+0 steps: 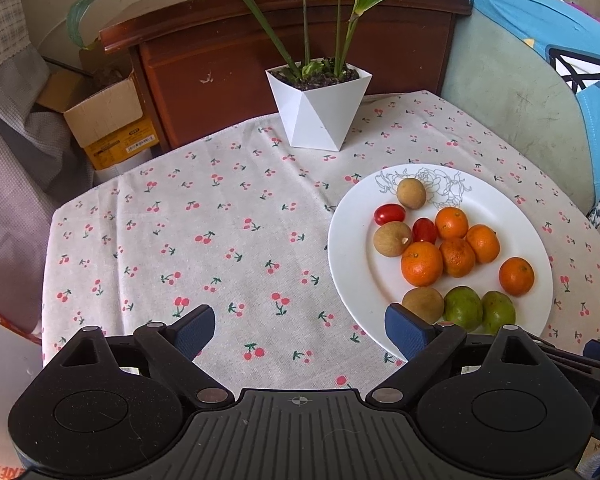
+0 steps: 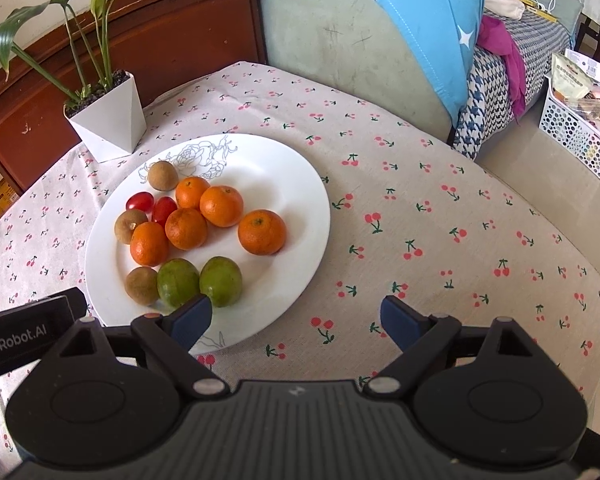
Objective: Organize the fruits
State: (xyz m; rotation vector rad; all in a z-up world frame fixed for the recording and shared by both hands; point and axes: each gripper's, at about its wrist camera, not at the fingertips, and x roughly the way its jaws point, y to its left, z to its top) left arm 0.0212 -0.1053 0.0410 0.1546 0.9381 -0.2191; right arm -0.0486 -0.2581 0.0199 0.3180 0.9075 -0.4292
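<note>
A white plate (image 1: 348, 264) (image 2: 292, 184) sits on the cherry-print tablecloth. It holds several oranges (image 1: 421, 263) (image 2: 261, 232), two cherry tomatoes (image 1: 389, 214) (image 2: 139, 201), three brown longans (image 1: 411, 193) (image 2: 162, 175) and two green fruits (image 1: 463, 307) (image 2: 221, 281). My left gripper (image 1: 300, 332) is open and empty, low over the cloth left of the plate. My right gripper (image 2: 296, 320) is open and empty at the plate's near right edge. Its left fingertip (image 2: 192, 316) overlaps the plate's rim near the green fruits.
A white faceted pot with a leafy plant (image 1: 318, 110) (image 2: 110, 120) stands at the table's back. A wooden cabinet (image 1: 260, 40) and a cardboard box (image 1: 108, 120) are behind. A green chair with blue cloth (image 2: 360, 40) stands to the right. A white basket (image 2: 580, 132) sits on the floor.
</note>
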